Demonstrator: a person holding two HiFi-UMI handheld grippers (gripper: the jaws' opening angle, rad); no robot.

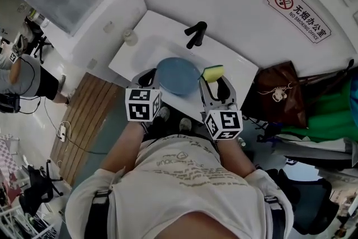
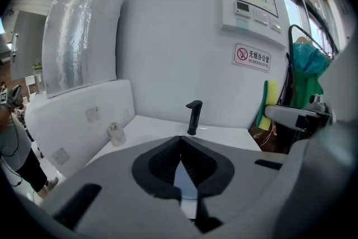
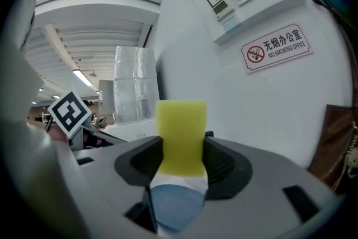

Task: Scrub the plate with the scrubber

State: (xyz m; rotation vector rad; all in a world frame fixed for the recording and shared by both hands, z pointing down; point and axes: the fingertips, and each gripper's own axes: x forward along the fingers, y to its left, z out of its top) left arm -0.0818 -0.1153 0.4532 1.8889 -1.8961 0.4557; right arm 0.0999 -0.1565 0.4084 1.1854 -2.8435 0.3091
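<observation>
A round blue plate (image 1: 178,75) hangs over the white sink counter (image 1: 140,45). My left gripper (image 1: 152,76) is shut on the plate's left rim. In the left gripper view the plate (image 2: 184,182) shows edge-on as a thin pale sliver between the closed jaws. My right gripper (image 1: 215,80) is shut on a yellow scrubber (image 1: 212,73), which stands up at the plate's right edge. In the right gripper view the scrubber (image 3: 180,137) fills the gap between the jaws, and the blue plate (image 3: 176,204) lies just below it.
A black faucet (image 1: 196,34) stands behind the plate on the counter. A small clear bottle (image 1: 130,37) sits at the counter's back left. A brown bag (image 1: 279,92) and green cloth lie to the right. Another person (image 1: 25,75) sits far left.
</observation>
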